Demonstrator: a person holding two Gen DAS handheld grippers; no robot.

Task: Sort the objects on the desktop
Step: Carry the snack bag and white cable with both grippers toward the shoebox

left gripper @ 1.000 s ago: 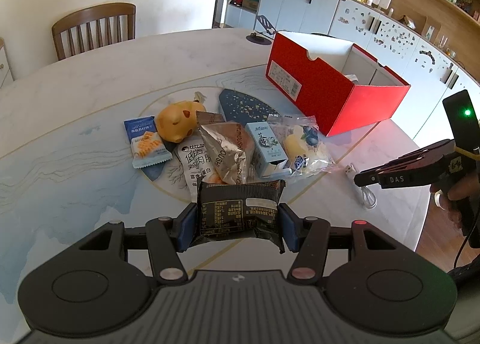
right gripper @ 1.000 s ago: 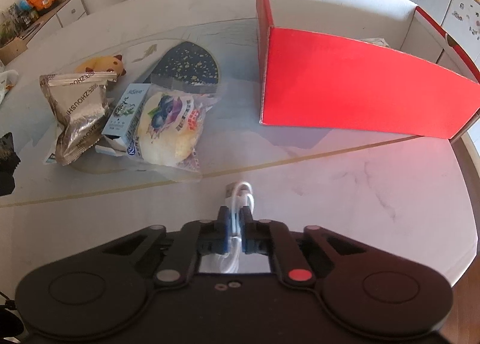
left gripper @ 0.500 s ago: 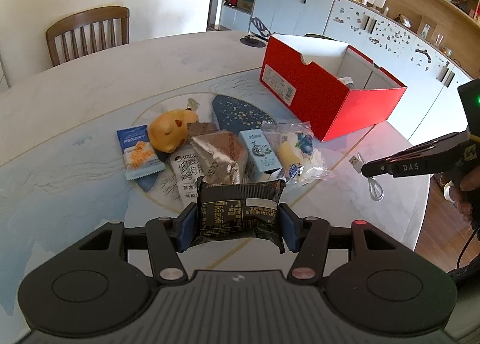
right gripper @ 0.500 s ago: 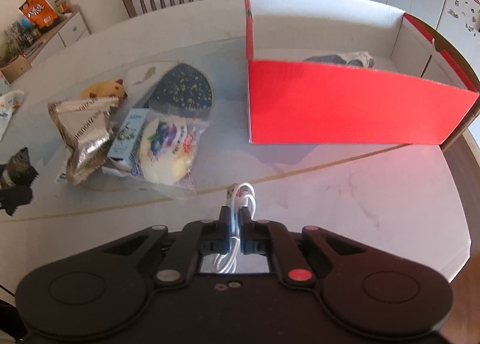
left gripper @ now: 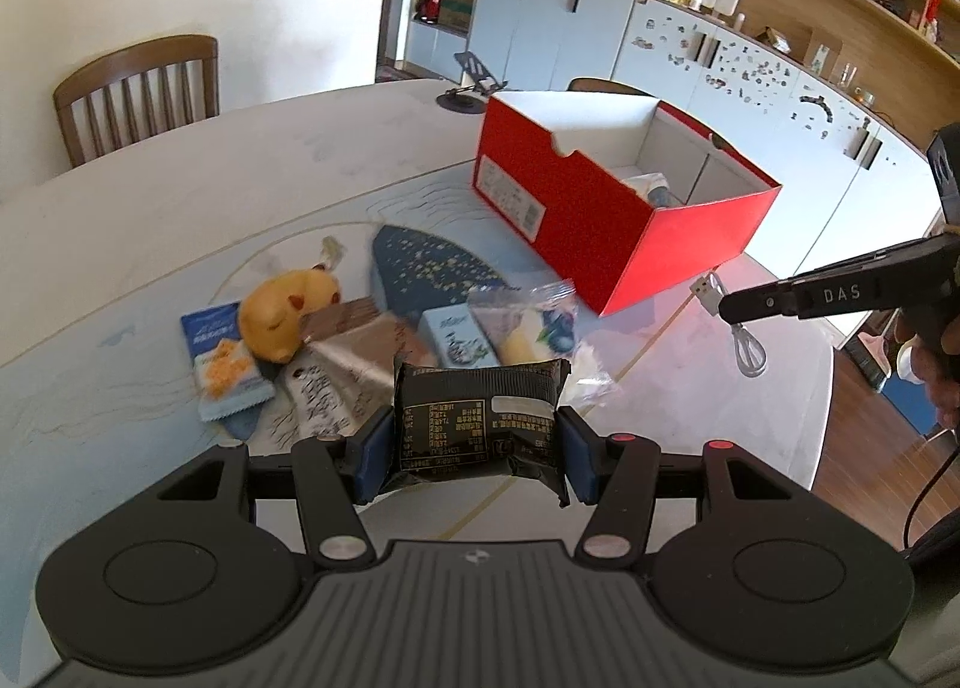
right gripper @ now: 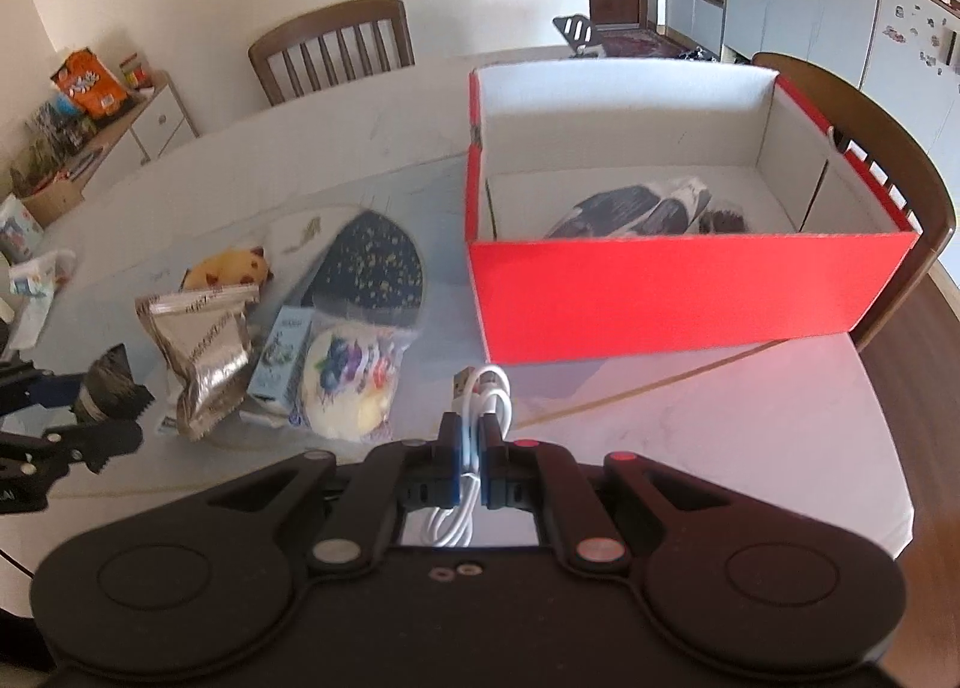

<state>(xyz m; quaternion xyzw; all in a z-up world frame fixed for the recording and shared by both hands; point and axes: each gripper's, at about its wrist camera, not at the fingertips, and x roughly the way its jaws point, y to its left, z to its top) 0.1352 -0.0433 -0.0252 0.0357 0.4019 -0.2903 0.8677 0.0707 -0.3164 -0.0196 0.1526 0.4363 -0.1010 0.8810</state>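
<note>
My left gripper (left gripper: pixel 474 457) is shut on a black snack packet (left gripper: pixel 477 421), held above the near part of the table. My right gripper (right gripper: pixel 471 442) is shut on a coiled white USB cable (right gripper: pixel 486 394), lifted in front of the red box (right gripper: pixel 678 286). From the left wrist view the right gripper (left gripper: pixel 729 307) hangs right of the red box (left gripper: pixel 600 220) with the white USB cable (left gripper: pixel 741 343) dangling. Inside the box lie dark wrapped packets (right gripper: pixel 636 208). A pile of snacks remains on the table: a silver bag (right gripper: pixel 201 340), a small blue carton (right gripper: pixel 282 358), a clear bread bag (right gripper: pixel 348 382), a yellow plush toy (left gripper: pixel 288 313).
A dark blue speckled mat (left gripper: pixel 426 268) lies under the pile on the marble table (left gripper: pixel 180 196). A blue-white cracker packet (left gripper: pixel 225 364) sits at the pile's left. Wooden chairs (left gripper: pixel 135 88) stand at the far edge and behind the box (right gripper: pixel 870 148). A phone stand (left gripper: pixel 471 82) sits beyond the box.
Both grippers have risen with their loads. The white cable has come off the table and now hangs in the air. The box interior has come into the right wrist view.
</note>
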